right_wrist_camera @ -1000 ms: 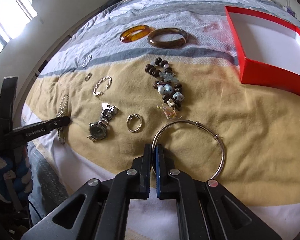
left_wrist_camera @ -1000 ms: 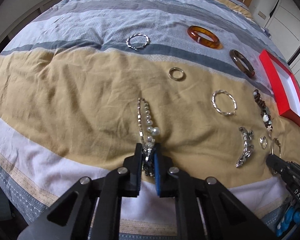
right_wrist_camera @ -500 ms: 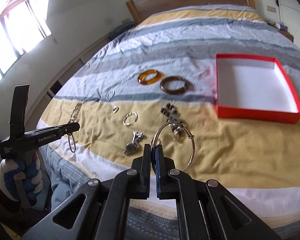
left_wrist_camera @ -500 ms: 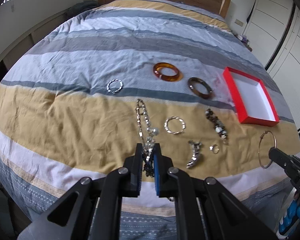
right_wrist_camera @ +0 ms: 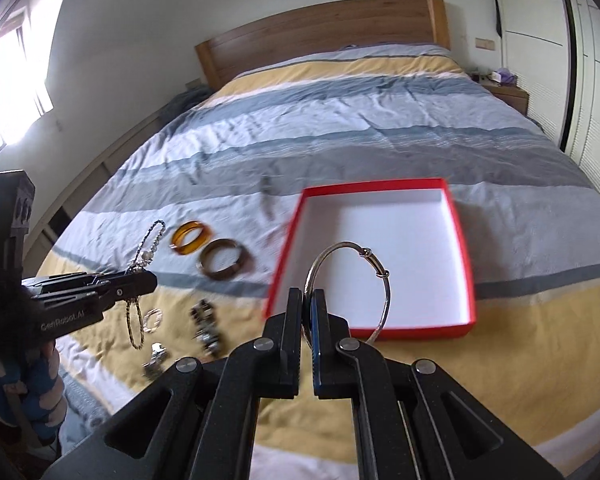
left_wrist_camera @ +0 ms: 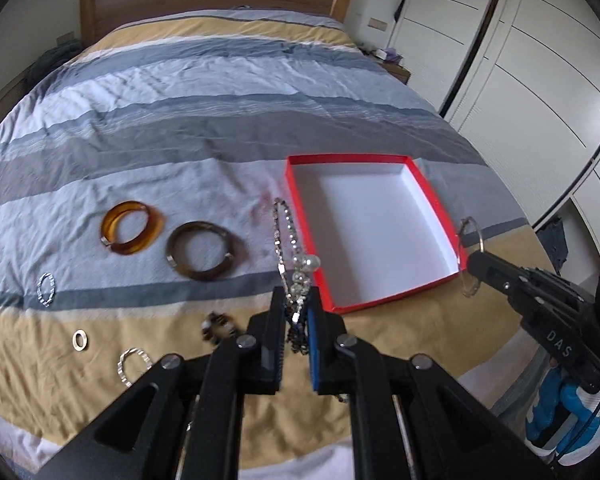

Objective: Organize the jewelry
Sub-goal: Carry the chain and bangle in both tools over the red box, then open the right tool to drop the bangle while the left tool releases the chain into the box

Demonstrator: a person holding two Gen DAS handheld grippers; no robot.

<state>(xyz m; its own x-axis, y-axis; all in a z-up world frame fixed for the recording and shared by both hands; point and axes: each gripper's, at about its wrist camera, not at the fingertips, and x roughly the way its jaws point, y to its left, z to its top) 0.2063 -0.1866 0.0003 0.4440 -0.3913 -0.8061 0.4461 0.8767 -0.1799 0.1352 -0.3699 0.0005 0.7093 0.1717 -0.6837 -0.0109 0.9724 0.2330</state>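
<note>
Right wrist, claw [right_wrist_camera: 308, 312] clamping bangle [right_wrist_camera: 384, 280] above red box rim [right_wrist_camera: 466, 276]

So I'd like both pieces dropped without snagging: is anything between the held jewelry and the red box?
Nothing visible. The left gripper holds the pearl chain beside the red box; the right gripper holds the silver bangle. The box looks empty, and the amber bangle and brown bangle lie off to its side.

Beaded bracelet [left_wrist_camera: 219, 325] — blurred, half-hidden
</note>
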